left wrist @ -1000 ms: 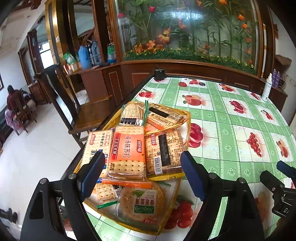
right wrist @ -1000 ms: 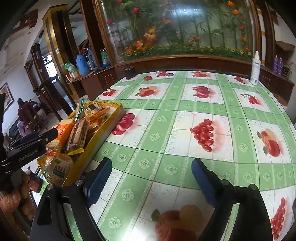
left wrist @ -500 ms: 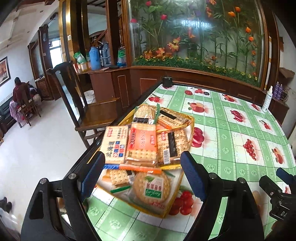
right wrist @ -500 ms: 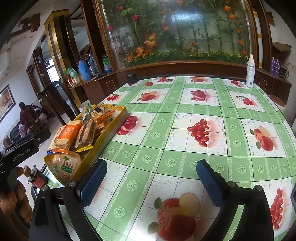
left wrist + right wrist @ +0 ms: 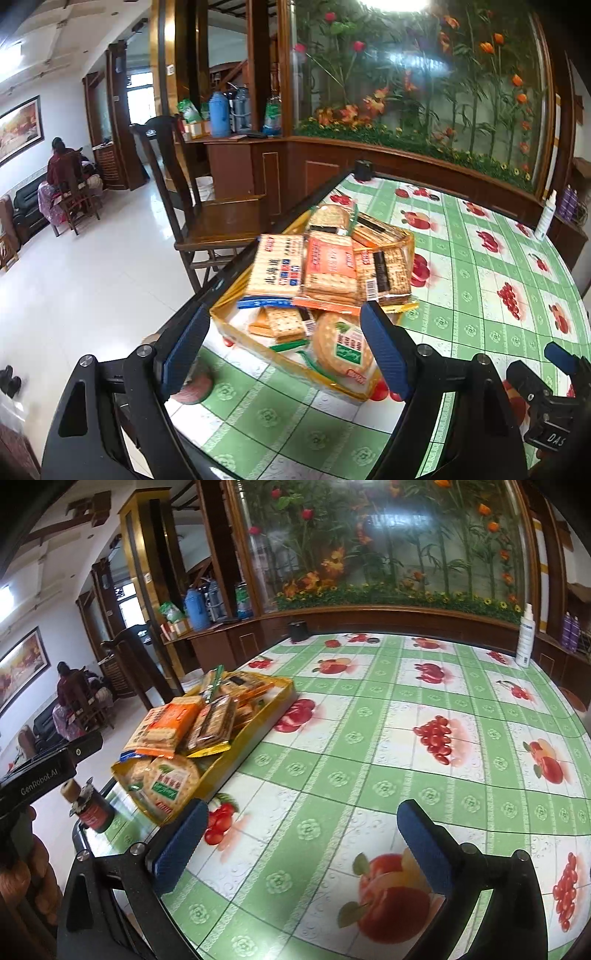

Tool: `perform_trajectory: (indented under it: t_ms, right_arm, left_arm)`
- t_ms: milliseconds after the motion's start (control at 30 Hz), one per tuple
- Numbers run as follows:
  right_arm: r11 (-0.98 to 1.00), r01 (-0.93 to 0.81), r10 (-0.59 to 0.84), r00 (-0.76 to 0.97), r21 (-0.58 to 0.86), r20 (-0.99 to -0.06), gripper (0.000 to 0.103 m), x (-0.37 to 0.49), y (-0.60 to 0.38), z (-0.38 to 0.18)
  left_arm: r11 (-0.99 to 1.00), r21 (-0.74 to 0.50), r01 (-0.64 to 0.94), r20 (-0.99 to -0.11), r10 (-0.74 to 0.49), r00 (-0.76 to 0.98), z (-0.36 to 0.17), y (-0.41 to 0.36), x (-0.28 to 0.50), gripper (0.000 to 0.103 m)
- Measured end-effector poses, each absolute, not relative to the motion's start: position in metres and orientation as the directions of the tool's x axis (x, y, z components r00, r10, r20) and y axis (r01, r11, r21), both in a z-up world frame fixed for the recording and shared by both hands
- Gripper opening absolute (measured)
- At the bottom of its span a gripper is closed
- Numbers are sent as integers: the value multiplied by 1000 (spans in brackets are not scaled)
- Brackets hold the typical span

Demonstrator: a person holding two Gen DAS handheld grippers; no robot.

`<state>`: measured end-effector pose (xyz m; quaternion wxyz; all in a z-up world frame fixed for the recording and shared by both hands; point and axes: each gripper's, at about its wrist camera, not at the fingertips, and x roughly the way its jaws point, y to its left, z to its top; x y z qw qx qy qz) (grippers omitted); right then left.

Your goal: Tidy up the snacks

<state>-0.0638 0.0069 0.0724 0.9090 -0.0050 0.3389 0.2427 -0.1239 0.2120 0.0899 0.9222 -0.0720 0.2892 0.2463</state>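
Observation:
A yellow tray [image 5: 332,384] at the table's left edge is piled with cracker packets: a blue-labelled one [image 5: 279,271], an orange one [image 5: 330,269], a dark-labelled one [image 5: 384,273] and a round green-labelled one [image 5: 345,349]. My left gripper [image 5: 286,352] is open and empty, held back above the tray's near end. The tray [image 5: 255,734] also shows in the right wrist view, at the left. My right gripper [image 5: 301,843] is open and empty over bare tablecloth to the tray's right.
The table has a green checked fruit-print cloth [image 5: 388,738]. A white spray bottle [image 5: 525,637] stands at the far right, a small black box [image 5: 298,630] at the far edge. A wooden chair [image 5: 207,218] stands left of the table. A planter wall runs behind.
Both grippers have drawn back and up from the tray, so the tray looks smaller and more of the table and room shows. Both stay open and empty.

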Motion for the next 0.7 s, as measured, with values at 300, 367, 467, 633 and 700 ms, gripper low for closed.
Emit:
perform_trajectory:
  t_ms: [300,367,467,633,700]
  right_arm:
    - [855,-497,477,644,147,-598,103,-78,20,74]
    - [850,-509,483,643,140,-595,103,-80,23,75]
    - [840,-525,494,639,134,-589,103,-85,27,75]
    - [834,-540,499,644,118,-580,103,-90,31,76]
    - [833,-542,499,646,114,-578,103,-92,32,77]
  left_arm:
    - [838,34,-545,-522,480,705,97,214,-147,88]
    - [833,40,-552,-506,494,708,100,213,-152,91]
    - [831,50,-554,-484,506,714,104,210,-156,91]
    - [827,46,-560,-460,515,723,110,210,-164,91]
    - [823,41,-566,-455,520,723,112,210,-166,91]
